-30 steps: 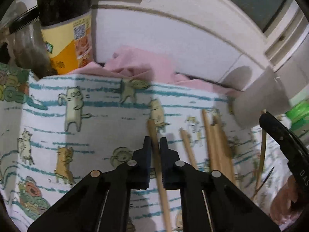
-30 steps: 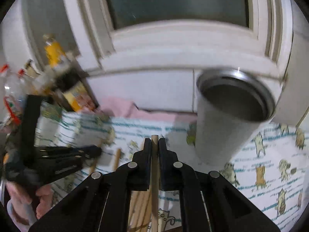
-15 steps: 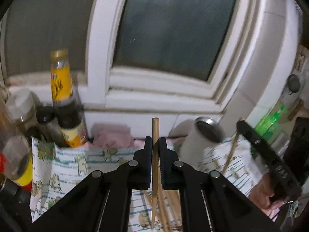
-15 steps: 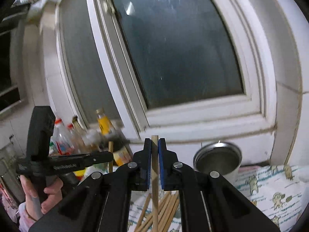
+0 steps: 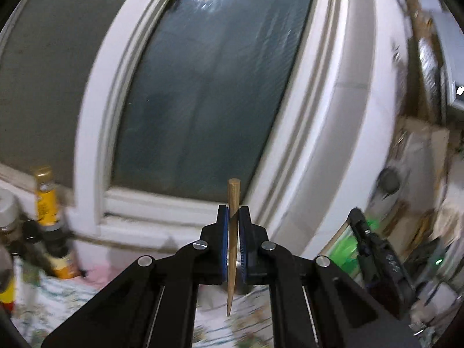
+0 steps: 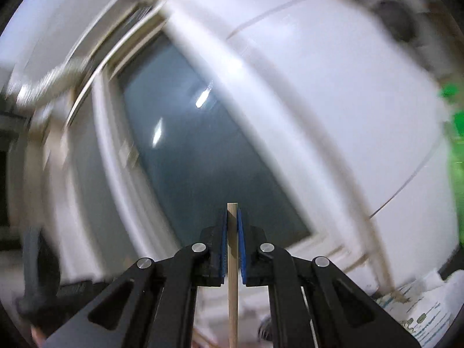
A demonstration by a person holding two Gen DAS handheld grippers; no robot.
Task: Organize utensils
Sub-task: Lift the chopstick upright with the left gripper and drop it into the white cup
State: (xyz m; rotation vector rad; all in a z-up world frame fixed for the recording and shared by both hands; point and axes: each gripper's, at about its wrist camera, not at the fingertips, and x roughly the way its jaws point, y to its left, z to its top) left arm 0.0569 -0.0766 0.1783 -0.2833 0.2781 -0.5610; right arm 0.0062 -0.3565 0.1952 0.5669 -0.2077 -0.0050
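My left gripper (image 5: 232, 211) is shut on a wooden chopstick (image 5: 232, 249), which stands upright between the blue pads with its thin tip hanging above the cat-print cloth (image 5: 58, 304). The right gripper (image 5: 365, 240) shows at the right of the left wrist view as a black shape. In the right wrist view, my right gripper (image 6: 232, 217) is shut on a second wooden chopstick (image 6: 233, 290), also upright, its blunt end just above the pads. The picture there is heavily blurred. The left gripper (image 6: 37, 284) is a dark blur at the lower left.
A white-framed window (image 5: 208, 92) fills both views. Sauce bottles (image 5: 49, 220) stand at the left on the cloth's edge. A green bottle (image 5: 345, 249) sits at the right, beside cluttered shelves. A corner of the cloth (image 6: 420, 313) shows low right in the right wrist view.
Both grippers lifted their chopsticks off the cloth and tilted upward toward the window. The loose chopsticks and the steel cup have dropped out of view. The right view rolled and blurred.
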